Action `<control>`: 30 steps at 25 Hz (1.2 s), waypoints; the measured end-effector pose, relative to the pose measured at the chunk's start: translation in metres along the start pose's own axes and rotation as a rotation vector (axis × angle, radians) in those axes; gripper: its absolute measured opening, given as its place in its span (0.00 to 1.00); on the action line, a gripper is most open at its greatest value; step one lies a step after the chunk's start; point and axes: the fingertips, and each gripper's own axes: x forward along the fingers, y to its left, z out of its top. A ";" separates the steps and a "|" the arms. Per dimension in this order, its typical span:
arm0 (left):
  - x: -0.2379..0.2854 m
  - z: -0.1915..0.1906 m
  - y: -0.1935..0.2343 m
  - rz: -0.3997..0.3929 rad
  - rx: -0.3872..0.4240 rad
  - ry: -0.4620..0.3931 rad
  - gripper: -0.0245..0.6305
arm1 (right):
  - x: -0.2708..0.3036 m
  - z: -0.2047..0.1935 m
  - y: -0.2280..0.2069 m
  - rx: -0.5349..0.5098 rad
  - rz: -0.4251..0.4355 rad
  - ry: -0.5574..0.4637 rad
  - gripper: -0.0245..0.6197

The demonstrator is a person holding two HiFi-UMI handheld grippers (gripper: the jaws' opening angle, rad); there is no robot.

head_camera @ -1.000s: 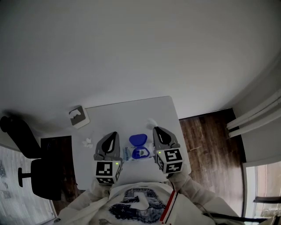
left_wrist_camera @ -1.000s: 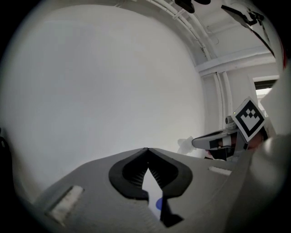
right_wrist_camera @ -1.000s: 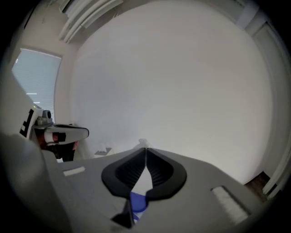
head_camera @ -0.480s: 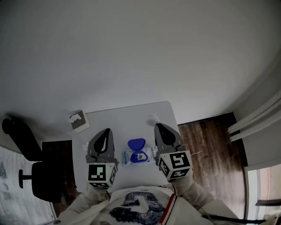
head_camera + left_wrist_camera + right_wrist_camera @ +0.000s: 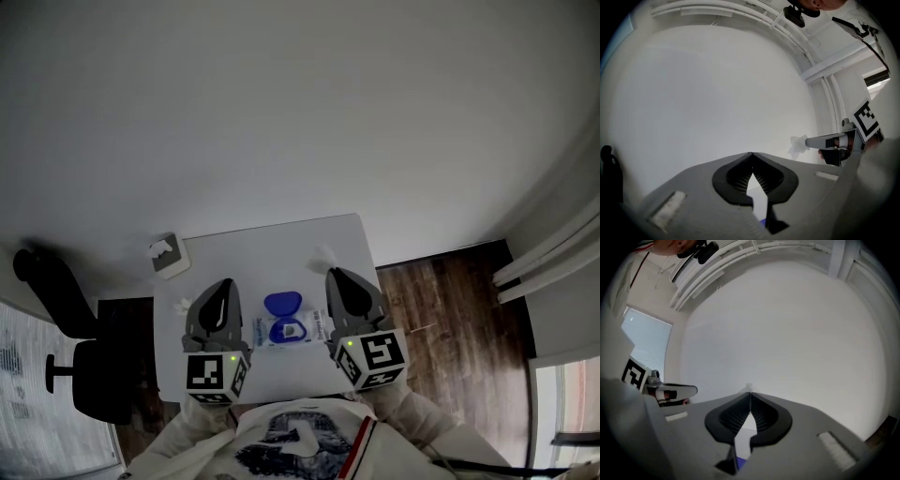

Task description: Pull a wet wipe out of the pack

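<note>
The job looks almost done. Nearest to the person, both tools are held up above the white table (image 5: 281, 242). The left gripper (image 5: 223, 285) has its jaws pressed together with nothing in them. Between the two tools, the pack (image 5: 298, 330) lies flat on the table, and its blue lid (image 5: 282, 303) is flipped open toward the far side.

The right gripper (image 5: 333, 276) also has its jaws pressed together, and it is pinching a small white wet wipe (image 5: 323, 253) at its tip. The wipe pokes out past the far end of the jaws, well apart from the hole in the pack, so it looks like it has come all the way out. I think all that is left is to put the wipe down somewhere, and maybe close the lid.

At the far left corner of the table sits a small grey box (image 5: 168, 254).

Compared with a second ago, both tools have come up, closer to the head camera, and they stand a bit wider apart. The wipe was already in the right jaws back then. The pack is in the same spot, with its lid open as before.
</note>
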 end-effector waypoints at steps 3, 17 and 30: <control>-0.004 -0.002 -0.012 0.021 0.015 0.004 0.04 | -0.010 0.002 -0.005 -0.015 0.023 -0.023 0.06; -0.027 0.010 -0.030 0.013 0.062 -0.021 0.04 | -0.042 0.013 0.010 -0.001 0.051 -0.076 0.06; -0.111 -0.001 -0.001 -0.051 0.012 -0.055 0.04 | -0.081 0.009 0.092 -0.031 -0.023 -0.081 0.06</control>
